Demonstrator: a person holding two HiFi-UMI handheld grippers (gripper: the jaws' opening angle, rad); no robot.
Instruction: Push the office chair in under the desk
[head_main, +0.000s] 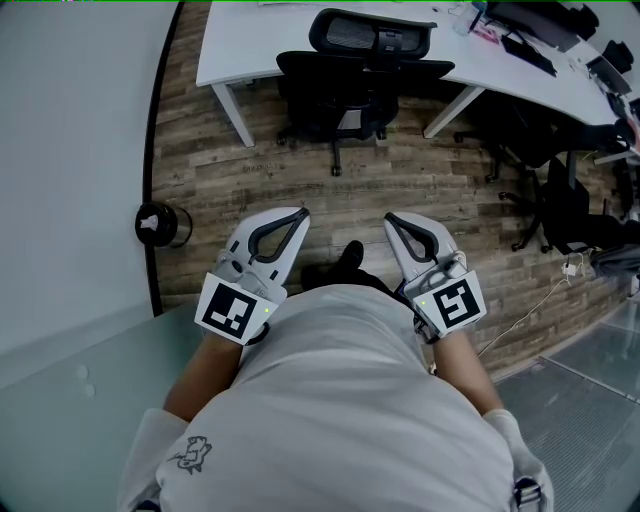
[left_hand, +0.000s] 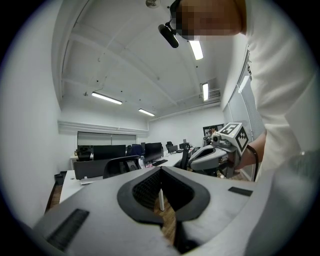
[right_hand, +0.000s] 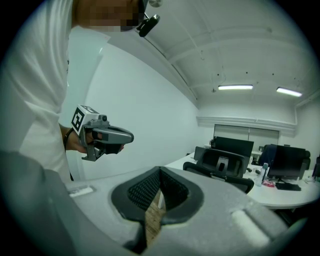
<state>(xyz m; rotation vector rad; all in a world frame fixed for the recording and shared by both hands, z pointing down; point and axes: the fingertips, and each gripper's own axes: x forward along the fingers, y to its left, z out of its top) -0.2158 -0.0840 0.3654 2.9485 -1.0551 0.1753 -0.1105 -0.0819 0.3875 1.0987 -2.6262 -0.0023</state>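
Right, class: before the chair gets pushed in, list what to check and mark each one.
1. Left gripper shut, empty: ok.
2. Right gripper shut, empty: ok.
3. Office chair backrest faces the person: ok.
4. Grippers touching the chair: not ok, both are well short of it.
5. Floor up to the chair free: ok.
6. Room under the desk: cannot tell.
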